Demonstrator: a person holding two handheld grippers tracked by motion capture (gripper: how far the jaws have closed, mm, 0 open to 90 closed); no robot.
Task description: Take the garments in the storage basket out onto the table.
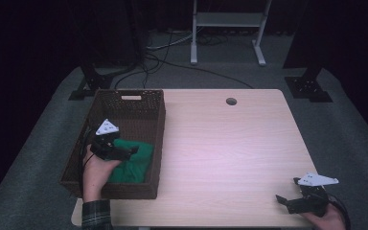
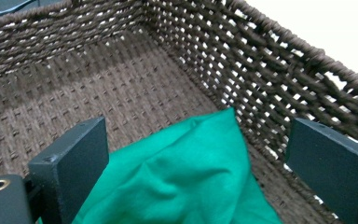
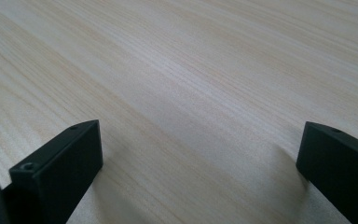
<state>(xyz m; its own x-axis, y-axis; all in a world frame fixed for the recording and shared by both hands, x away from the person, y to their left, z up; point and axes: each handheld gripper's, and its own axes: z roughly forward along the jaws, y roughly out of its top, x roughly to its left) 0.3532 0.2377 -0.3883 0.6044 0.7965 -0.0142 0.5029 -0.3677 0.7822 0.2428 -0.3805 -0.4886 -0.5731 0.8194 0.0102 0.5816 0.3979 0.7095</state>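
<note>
- At table's left side, a dark brown woven basket sits w/ its long axis running away from the person; handle slot in its far wall.
- Green cloth lies crumpled inside basket, in the near half, up against the right wall; in left gripper view its folded corner points toward that woven wall.
- Left gripper is inside the basket, just over the cloth; jaws spread wide, one on either side of the cloth, nothing pinched. Can't tell if jaws touch the fabric.
- Left hand holds it from the near-left; plaid sleeve at table edge.
- Right gripper sits low at table's near-right corner, well apart from basket; jaws spread, empty, bare light wood table betw. them.
- Round cable hole near table's far edge.
</note>
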